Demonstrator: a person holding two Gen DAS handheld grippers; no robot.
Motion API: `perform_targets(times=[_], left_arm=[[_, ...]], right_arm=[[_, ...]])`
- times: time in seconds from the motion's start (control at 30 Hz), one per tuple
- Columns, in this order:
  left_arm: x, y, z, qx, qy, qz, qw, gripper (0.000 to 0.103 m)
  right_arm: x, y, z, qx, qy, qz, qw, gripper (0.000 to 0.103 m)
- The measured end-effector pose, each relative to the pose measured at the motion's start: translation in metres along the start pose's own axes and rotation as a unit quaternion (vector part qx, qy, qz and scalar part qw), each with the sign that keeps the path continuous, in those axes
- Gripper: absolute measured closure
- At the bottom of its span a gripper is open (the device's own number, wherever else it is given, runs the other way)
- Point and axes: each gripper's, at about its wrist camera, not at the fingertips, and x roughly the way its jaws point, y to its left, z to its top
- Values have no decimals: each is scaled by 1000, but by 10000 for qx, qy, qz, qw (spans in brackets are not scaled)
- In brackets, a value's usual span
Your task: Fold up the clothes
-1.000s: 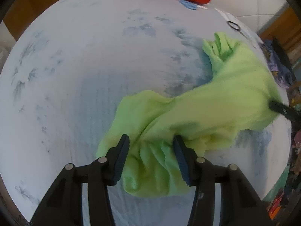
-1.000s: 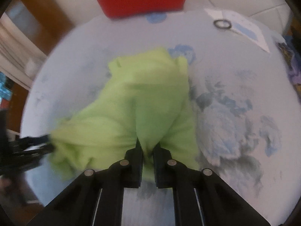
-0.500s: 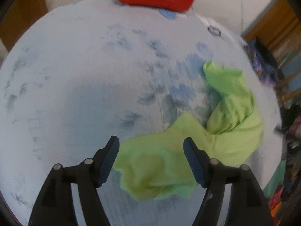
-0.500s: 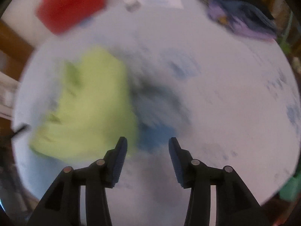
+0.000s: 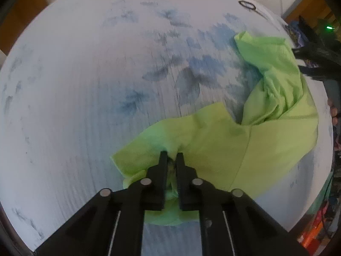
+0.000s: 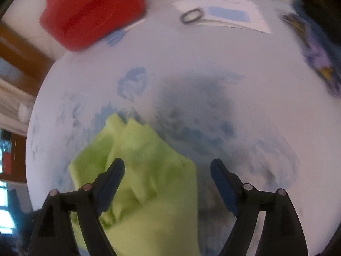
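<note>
**Left pinch set, right side waiting**

I am holding the left gripper (image 5: 171, 156) with its jaws pressed together on a bunched fold of the lime-green garment (image 5: 245, 140). The cloth puckers right at the jaw tips and spills out beneath them toward me. Ahead and to the right of these jaws, the rest of the garment is trailing away across the pale blue-patterned sheet (image 5: 85, 85), with one twisted section rising toward the far right.

I am keeping the right gripper (image 6: 167, 166) above the cloth, jaws spread wide and pinching nothing. The garment is lying under and ahead of its left jaw; the right jaw is over bare sheet. This view is blurred, so I cannot tell how close the jaws are to the fabric.

Beyond the right jaws, well apart from the garment: a red box (image 6: 91, 10), a dark ring (image 6: 191, 16), a sheet of paper (image 6: 230, 12), and some purple cloth (image 6: 319, 49) at the far right edge.

My read: the garment is crumpled, not yet spread, so this is the straightening step before any fold. Next, I judge the right jaws need to drop onto an edge or corner opposite the left pinch and close, so both can pull the cloth flat. Risk: grabbing a doubled layer in that twisted section.
</note>
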Motion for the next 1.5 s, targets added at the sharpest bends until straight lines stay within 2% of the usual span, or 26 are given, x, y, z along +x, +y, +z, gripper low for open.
perform_targets(times=[0.03,0.07,0.1,0.13,0.17,0.23,0.33,0.43,0.47,0.5,0.57,0.63,0.73,0.8,0.87,0.97,1.03,1.07,1.1,1.13,1.17,1.23,1.33,1.4,1.47,1.5], left_arm=[[-5,3,1,-56,-97,35,9999,98],[-13,7,3,-118,-213,72,9997,98],[-22,11,5,-185,-345,109,9992,98],[-35,17,10,-259,-533,154,9981,98],[-51,26,16,-340,-767,206,9963,98],[-89,43,29,-466,-1312,334,9897,98],[-161,61,51,-502,-2348,474,9696,98],[-231,79,56,-545,-3296,546,9410,98],[-244,82,55,-532,-3454,499,9356,98],[-250,86,54,-508,-3458,493,9356,98],[-244,94,51,-492,-3298,427,9418,98],[-218,101,46,-464,-2843,317,9571,98],[-168,108,35,-525,-2062,212,9769,98],[-135,114,20,-553,-1559,224,9860,95],[-112,119,7,-583,-1226,236,9905,86],[-109,125,-2,-623,-1182,242,9907,64],[-116,130,0,-651,-1274,195,9895,34],[-120,130,6,-640,-1347,162,9887,26],[-123,131,11,-629,-1421,129,9878,13],[-121,130,16,-620,-1433,96,9877,8],[-114,128,23,-612,-1394,64,9883,8],[-96,123,37,-568,-1287,74,9900,8],[-53,116,57,-452,-984,288,9937,8],[-32,112,62,-427,-782,208,9958,9],[-11,104,63,-320,-566,240,9976,22],[-3,100,62,-256,-471,296,9981,34]], right_arm=[[10,4,0,-78,183,126,9997,25],[14,8,-1,-152,292,34,9995,65],[18,11,-3,-225,387,-98,9990,97],[12,11,-6,-220,289,-225,9991,97],[-2,8,-8,-120,52,-176,9998,97],[-51,-6,-11,264,-641,42,9976,97],[-149,-27,-29,720,-1887,431,9784,97],[-220,-28,-60,862,-2699,414,9581,97],[-229,-28,-71,896,-2751,387,9564,97],[-235,-29,-82,931,-2764,371,9558,97],[-247,-29,-103,999,-2790,341,9545,97],[-221,-33,-115,1104,-2237,219,9681,97],[-176,-51,-130,1344,-1337,138,9818,92],[-146,-57,-140,1475,-885,89,9851,79],[-122,-64,-150,1633,-476,-102,9854,71],[-104,-77,-161,1891,-108,-376,9812,66],[-105,-79,-158,1877,-136,-465,9810,64],[-108,-78,-156,1787,-179,-456,9827,57],[-108,-76,-152,1663,-208,-402,9850,41],[-108,-73,-148,1533,-235,-341,9873,32],[-103,-69,-146,1453,-211,-327,9886,16],[-90,-60,-141,1313,-142,-316,9907,15],[-71,-47,-133,1102,-40,-300,9935,15],[-62,-35,-130,912,47,-362,9952,15],[-54,-19,-132,562,190,-224,9980,15],[-50,-9,-136,297,288,-172,9990,14]])
